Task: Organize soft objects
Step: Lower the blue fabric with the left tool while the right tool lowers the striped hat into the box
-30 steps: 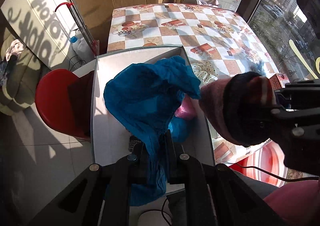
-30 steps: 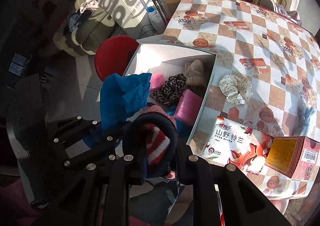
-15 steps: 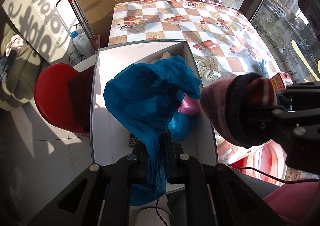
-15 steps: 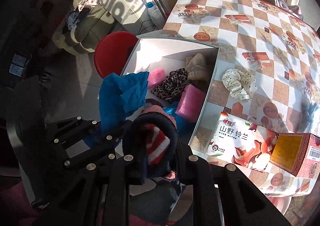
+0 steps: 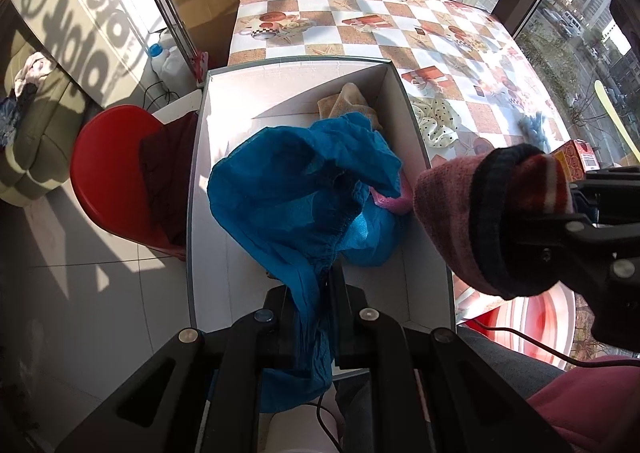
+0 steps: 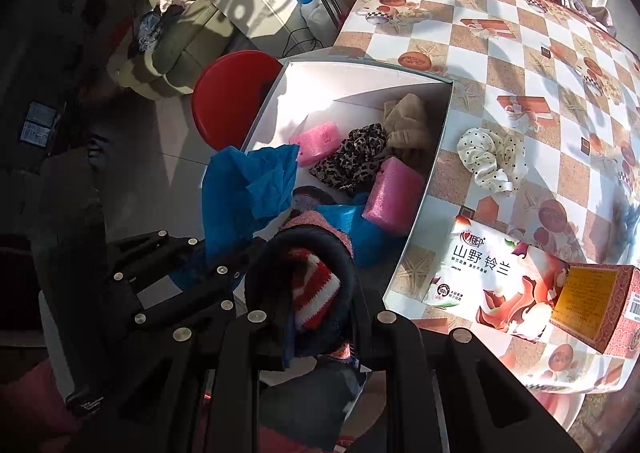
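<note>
My left gripper (image 5: pixel 310 293) is shut on a blue cloth (image 5: pixel 304 193) that hangs over the white box (image 5: pixel 208 189); the cloth also shows in the right wrist view (image 6: pixel 244 197). My right gripper (image 6: pixel 308 309) is shut on a pink, navy and red striped knit hat (image 6: pixel 316 285), held near the box's near right corner; the hat shows in the left wrist view (image 5: pixel 492 221). Inside the box (image 6: pixel 436 157) lie two pink sponges (image 6: pixel 394 195), a leopard-print cloth (image 6: pixel 354 165), a beige cloth (image 6: pixel 408 125) and a blue bag (image 6: pixel 352 229).
A white polka-dot scrunchie (image 6: pixel 492 161) lies on the checkered tablecloth (image 6: pixel 540 53) right of the box. A tissue pack (image 6: pixel 496 285) and a red carton (image 6: pixel 592 305) sit at the table's near edge. A red stool (image 5: pixel 108 189) stands left of the box.
Both grippers have moved a little forward and closer over the box, each still holding its item. The box contents have not moved.
</note>
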`<control>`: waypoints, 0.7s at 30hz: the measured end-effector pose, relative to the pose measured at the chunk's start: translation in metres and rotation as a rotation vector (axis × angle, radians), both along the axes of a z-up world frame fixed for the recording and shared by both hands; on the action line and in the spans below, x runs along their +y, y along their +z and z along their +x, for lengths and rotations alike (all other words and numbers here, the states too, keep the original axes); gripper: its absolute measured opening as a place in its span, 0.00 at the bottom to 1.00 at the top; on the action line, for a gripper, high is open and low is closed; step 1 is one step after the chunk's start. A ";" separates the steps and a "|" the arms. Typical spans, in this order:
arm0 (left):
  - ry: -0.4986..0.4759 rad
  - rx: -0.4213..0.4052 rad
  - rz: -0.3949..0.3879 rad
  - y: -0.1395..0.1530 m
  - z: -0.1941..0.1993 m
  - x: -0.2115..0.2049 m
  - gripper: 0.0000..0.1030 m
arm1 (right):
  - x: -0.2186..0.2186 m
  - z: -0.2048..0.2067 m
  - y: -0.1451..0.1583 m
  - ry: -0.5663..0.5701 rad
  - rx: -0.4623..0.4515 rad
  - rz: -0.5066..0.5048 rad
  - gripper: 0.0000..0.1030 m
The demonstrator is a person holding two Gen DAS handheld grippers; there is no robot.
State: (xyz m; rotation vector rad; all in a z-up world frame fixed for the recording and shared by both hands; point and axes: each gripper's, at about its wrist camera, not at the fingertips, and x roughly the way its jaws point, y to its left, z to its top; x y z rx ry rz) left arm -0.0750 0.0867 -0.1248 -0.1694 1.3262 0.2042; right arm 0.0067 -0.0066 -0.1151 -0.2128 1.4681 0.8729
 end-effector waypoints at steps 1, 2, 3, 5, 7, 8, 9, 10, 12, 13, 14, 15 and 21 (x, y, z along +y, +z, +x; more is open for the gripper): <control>0.000 0.003 0.000 -0.001 -0.001 0.000 0.12 | 0.001 0.000 -0.001 0.002 0.004 -0.001 0.21; 0.000 0.006 0.000 -0.002 -0.002 0.001 0.12 | 0.002 -0.001 -0.001 0.004 0.007 -0.001 0.21; 0.001 0.009 0.000 -0.002 -0.003 0.001 0.12 | 0.003 -0.001 -0.002 0.007 0.010 -0.002 0.21; 0.005 0.016 -0.002 -0.004 -0.004 0.003 0.12 | 0.005 -0.002 -0.003 0.011 0.014 -0.003 0.21; 0.009 0.023 -0.004 -0.005 -0.006 0.005 0.12 | 0.006 -0.003 -0.004 0.015 0.019 -0.004 0.21; 0.011 0.026 -0.006 -0.006 -0.007 0.005 0.12 | 0.007 -0.003 -0.005 0.017 0.021 -0.004 0.21; 0.013 0.030 -0.007 -0.006 -0.007 0.006 0.12 | 0.008 -0.004 -0.006 0.018 0.023 -0.005 0.21; 0.014 0.032 -0.007 -0.007 -0.007 0.007 0.12 | 0.008 -0.004 -0.006 0.020 0.026 -0.006 0.21; 0.015 0.036 -0.008 -0.008 -0.008 0.008 0.12 | 0.009 -0.005 -0.007 0.023 0.029 -0.007 0.21; 0.015 0.037 -0.008 -0.008 -0.008 0.008 0.12 | 0.010 -0.006 -0.007 0.025 0.031 -0.008 0.21; 0.015 0.038 -0.008 -0.009 -0.009 0.008 0.12 | 0.011 -0.006 -0.008 0.028 0.033 -0.010 0.21; 0.015 0.040 -0.008 -0.009 -0.009 0.008 0.12 | 0.011 -0.007 -0.008 0.030 0.035 -0.012 0.21; 0.010 0.054 -0.010 -0.013 -0.009 0.009 0.12 | 0.013 -0.007 -0.012 0.037 0.049 -0.018 0.21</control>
